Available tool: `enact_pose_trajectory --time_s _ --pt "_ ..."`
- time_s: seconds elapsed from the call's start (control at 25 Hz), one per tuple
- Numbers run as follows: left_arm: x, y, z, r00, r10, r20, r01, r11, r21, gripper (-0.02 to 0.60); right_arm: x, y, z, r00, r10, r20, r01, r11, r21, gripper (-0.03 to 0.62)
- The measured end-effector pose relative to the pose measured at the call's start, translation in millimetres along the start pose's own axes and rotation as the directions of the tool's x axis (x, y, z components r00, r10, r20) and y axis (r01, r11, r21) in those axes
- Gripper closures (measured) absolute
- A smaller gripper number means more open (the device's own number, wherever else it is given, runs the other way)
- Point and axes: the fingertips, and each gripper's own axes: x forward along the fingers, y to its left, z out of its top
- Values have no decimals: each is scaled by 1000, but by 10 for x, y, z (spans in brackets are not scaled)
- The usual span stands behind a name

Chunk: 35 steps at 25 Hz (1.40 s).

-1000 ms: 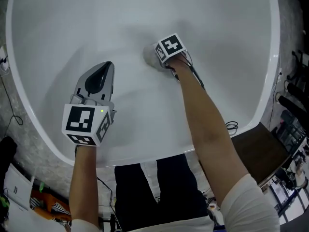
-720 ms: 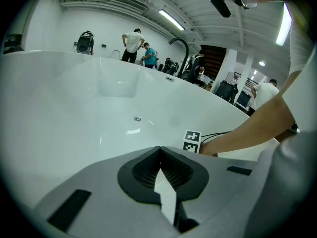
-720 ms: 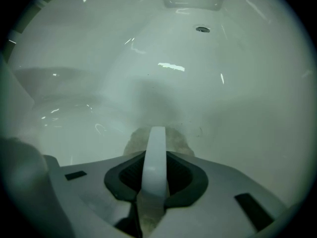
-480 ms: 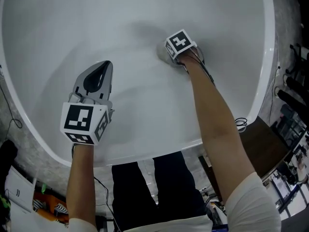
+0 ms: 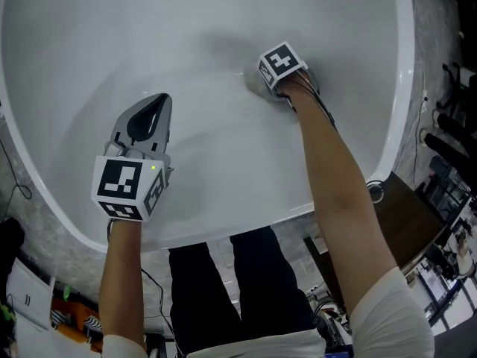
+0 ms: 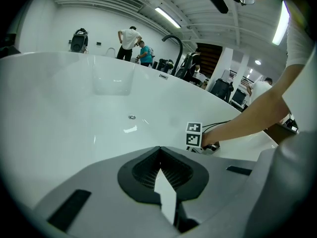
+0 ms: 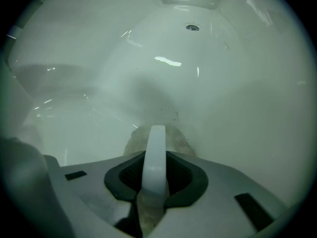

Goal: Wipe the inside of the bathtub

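The right gripper (image 5: 268,77) is reaching down into the white tub (image 5: 402,88), at about 1 o'clock from the middle of the head view. Its jaws are clamping a crumpled grey cloth (image 5: 252,82). In the right gripper view, the cloth (image 7: 178,142) is bulging out past the tips of the gripper (image 7: 156,132) and is pressing against the curved inner surface of the tub (image 7: 237,98). The drain (image 7: 192,28) is showing far ahead at 12 o'clock, well apart from the cloth.

The left gripper (image 5: 153,109) is hovering over the tub's near side, at about 8 o'clock in the head view, well apart from the right gripper and pointing toward 12 o'clock. In the left gripper view, its jaws (image 6: 159,155) are meeting at the tips and are holding nothing. From there the right gripper's cube (image 6: 194,135) is sitting at 2 o'clock, low in the tub, and the drain (image 6: 131,117) is lying at 11 o'clock.

Beyond the far rim (image 6: 99,58), people (image 6: 131,36) are standing beside a dark curved faucet (image 6: 171,37).
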Motion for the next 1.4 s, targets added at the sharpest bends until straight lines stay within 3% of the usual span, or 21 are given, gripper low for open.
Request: enact_pose_trajectory --time_s 0.4,0.76,1.4 --pt "-230 34 -18 1000 0 15 1 1000 -13 575 -89 213 9 1000 8 -1 -8 1000 -6 500" --pt "-424 239 -39 999 30 25 -30 999 -32 575 -70 575 200 997 75 5 -75 997 -35 500" --pt "-759 617 -201 994 106 34 -103 990 -100 575 90 1947 876 979 200 43 -189 964 -186 500"
